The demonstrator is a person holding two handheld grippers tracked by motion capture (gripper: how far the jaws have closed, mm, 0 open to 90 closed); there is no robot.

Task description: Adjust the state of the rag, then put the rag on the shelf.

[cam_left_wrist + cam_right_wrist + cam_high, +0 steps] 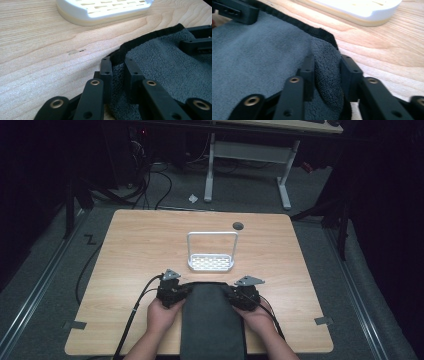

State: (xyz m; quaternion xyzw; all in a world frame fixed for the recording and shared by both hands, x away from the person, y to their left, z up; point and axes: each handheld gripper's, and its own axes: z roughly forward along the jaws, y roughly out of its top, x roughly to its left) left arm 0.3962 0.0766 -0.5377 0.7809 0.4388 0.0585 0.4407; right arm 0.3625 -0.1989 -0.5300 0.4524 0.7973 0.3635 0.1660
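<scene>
A dark grey towel (212, 320) lies folded on the wooden table (135, 245) and hangs over its near edge. My left gripper (188, 288) sits at the towel's far left corner. In the left gripper view the black-hemmed edge of the towel (162, 65) runs between the jaws of the left gripper (118, 63), which are shut on it. My right gripper (233, 290) is at the far right corner. There a bunched fold of the towel (257, 50) fills the gap of the right gripper (327, 62), and both pads press on it.
A white slotted tray (211, 264) with a tall hoop handle stands just beyond the towel, close to both grippers. A small black disc (238, 226) lies farther back. Bits of tape (75, 325) mark the table's near corners. A desk frame stands on the floor behind.
</scene>
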